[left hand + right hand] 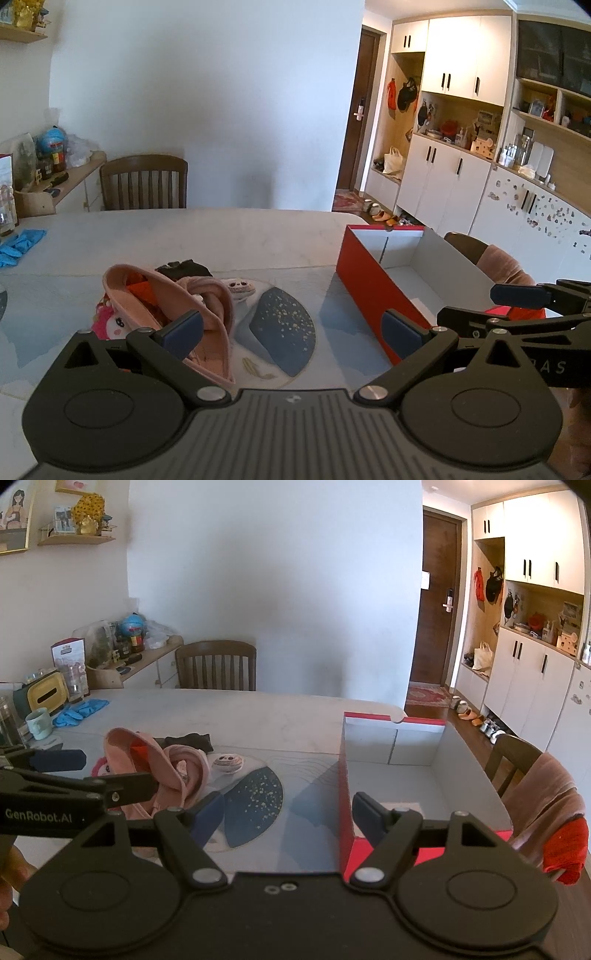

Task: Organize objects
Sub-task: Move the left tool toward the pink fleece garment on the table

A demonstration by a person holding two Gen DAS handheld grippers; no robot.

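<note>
Clothes lie in a loose heap on the table: a pink garment on top, something red tucked inside it, a dark piece behind, a small round plush face just beside the heap on its right. The red box stands open to the right, well apart from the heap, with a bare stretch of table between them; its long axis runs away from the cameras.

The left gripper is spread wide and holds nothing. Its left finger sits right over the near edge of the pink garment, so the heap lies just ahead and to the left of it. The right gripper is also spread and empty, and it straddles the near left wall of the box.

Judging from this, the left gripper is the nearer one for a pick, and the carry would then go rightward to the box.
</note>
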